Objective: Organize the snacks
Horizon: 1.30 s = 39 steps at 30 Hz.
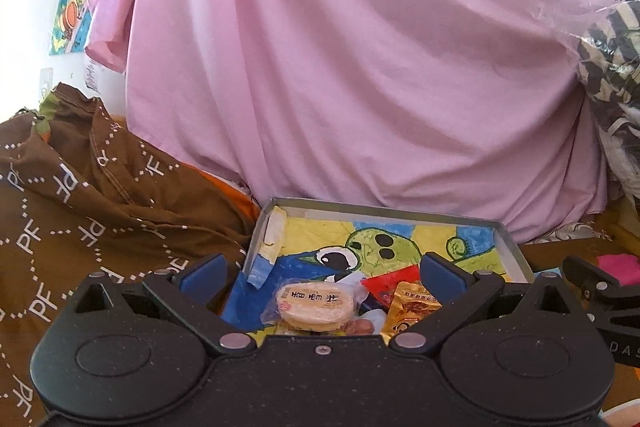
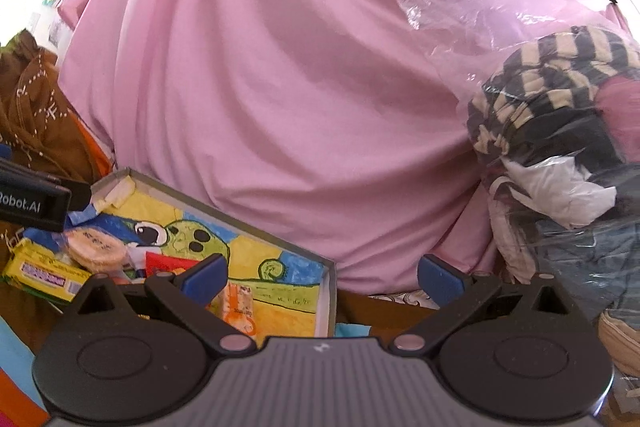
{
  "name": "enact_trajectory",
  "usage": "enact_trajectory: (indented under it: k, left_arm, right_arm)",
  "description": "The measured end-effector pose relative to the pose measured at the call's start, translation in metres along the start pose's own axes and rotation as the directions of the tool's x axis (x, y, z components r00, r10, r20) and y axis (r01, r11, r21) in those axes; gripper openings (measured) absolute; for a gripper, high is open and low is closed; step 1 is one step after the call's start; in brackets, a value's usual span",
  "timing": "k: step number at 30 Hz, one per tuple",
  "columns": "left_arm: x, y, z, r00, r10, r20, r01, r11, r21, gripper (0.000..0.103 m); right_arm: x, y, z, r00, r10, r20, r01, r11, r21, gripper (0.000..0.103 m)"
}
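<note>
The brown cloth (image 1: 80,211) left of the jaws bears repeated white "PF" letters. The round biscuit pack (image 1: 314,305) between the jaws shows three dark Chinese characters, too blurred to read surely. A black bar (image 2: 30,205) far left of the right jaws reads "Robot.AI". Letters "DAS" stand on black gear (image 1: 626,350) right of the left jaws.

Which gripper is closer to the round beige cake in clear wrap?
Left. The left gripper hovers open right over the round beige cake; the right gripper sits farther off to its right.
</note>
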State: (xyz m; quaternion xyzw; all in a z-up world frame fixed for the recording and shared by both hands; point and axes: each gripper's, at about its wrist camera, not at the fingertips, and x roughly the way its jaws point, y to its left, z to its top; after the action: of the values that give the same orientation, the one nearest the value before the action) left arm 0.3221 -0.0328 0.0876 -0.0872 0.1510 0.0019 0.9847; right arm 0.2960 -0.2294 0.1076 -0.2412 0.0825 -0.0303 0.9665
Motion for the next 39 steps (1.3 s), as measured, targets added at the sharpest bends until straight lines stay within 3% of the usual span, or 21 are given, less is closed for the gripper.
enact_trajectory:
  k: [16,22,28,39]
  left_arm:
    - [-0.035,0.002,-0.011,0.999,0.018,0.043,-0.018,1.0,0.019,0.102]
    - [-0.05,0.001,-0.016,0.999,0.042,0.03,-0.043,0.998,0.046,0.102]
    - [-0.06,0.001,-0.022,0.997,0.072,0.002,-0.072,0.996,0.053,0.102]
    - [-0.081,-0.009,-0.034,0.999,0.051,0.005,-0.051,0.997,0.054,0.102]
  right_arm:
    - [-0.033,-0.005,-0.008,0.999,0.034,0.034,-0.037,0.994,0.104,0.103]
    - [-0.049,-0.012,-0.014,0.996,0.057,0.074,-0.064,0.993,0.1,0.103]
    - [-0.058,-0.023,-0.022,0.995,0.071,0.072,-0.082,0.983,0.165,0.103]
    - [-0.077,-0.043,-0.038,0.993,0.059,0.106,-0.084,0.966,0.246,0.103]
